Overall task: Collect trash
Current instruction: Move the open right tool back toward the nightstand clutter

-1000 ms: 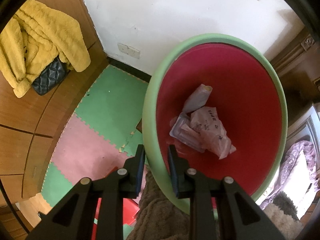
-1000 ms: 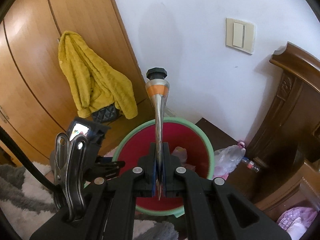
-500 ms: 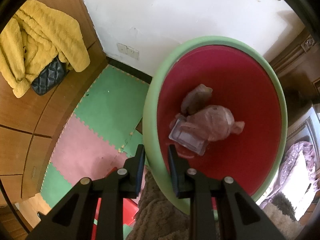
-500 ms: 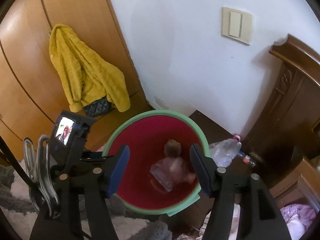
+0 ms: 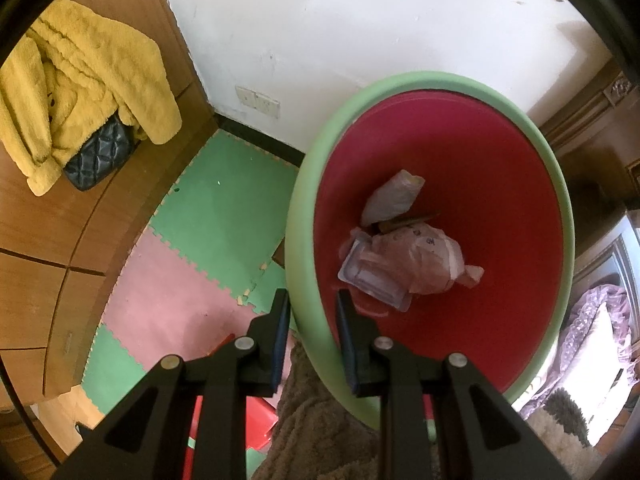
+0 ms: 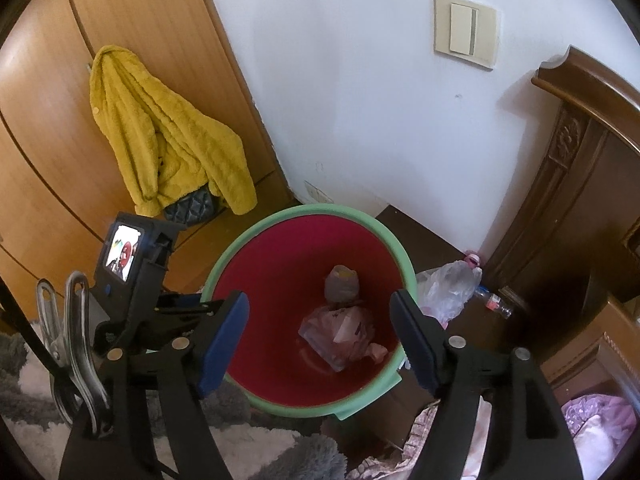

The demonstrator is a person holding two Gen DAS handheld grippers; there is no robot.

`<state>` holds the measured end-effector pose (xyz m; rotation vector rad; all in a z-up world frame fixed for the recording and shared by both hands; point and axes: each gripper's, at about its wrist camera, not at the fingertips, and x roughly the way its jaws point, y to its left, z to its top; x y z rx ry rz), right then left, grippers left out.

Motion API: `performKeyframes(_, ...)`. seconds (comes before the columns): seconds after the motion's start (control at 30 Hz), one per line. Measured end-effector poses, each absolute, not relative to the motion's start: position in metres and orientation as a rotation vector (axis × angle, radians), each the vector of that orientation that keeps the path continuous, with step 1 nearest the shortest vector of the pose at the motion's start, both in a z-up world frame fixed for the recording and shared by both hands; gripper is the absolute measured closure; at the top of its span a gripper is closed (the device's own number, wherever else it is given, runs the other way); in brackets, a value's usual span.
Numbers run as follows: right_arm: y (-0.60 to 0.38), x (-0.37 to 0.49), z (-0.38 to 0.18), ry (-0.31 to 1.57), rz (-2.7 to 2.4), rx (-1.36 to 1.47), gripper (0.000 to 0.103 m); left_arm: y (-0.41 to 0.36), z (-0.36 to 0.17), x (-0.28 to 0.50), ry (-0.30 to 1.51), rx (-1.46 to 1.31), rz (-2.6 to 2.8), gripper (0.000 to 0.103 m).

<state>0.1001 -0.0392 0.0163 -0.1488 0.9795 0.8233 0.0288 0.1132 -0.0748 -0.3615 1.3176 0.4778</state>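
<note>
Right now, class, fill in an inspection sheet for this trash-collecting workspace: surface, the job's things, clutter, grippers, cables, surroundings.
Surface: green and pink foam floor mats.
Job's things: bin, green rim, red inside, holding crumpled bags.
Clutter: clear plastic bottle on the floor beside the bin.
Grippers: left gripper clamps the bin rim; right gripper empty, jaws opening above the bin.
Cables: nothing seen.
Surroundings: yellow jacket on wooden wardrobe; wall switch.
</note>
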Motion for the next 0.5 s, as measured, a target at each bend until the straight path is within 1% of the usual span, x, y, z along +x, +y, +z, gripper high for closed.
performKeyframes(0.5, -0.055, 0.099, 0.02, 0.965, 0.727, -0.15, 0.027, 0.112, -0.074, 0.031, 1.309, -0.354, 0.479, 0.079)
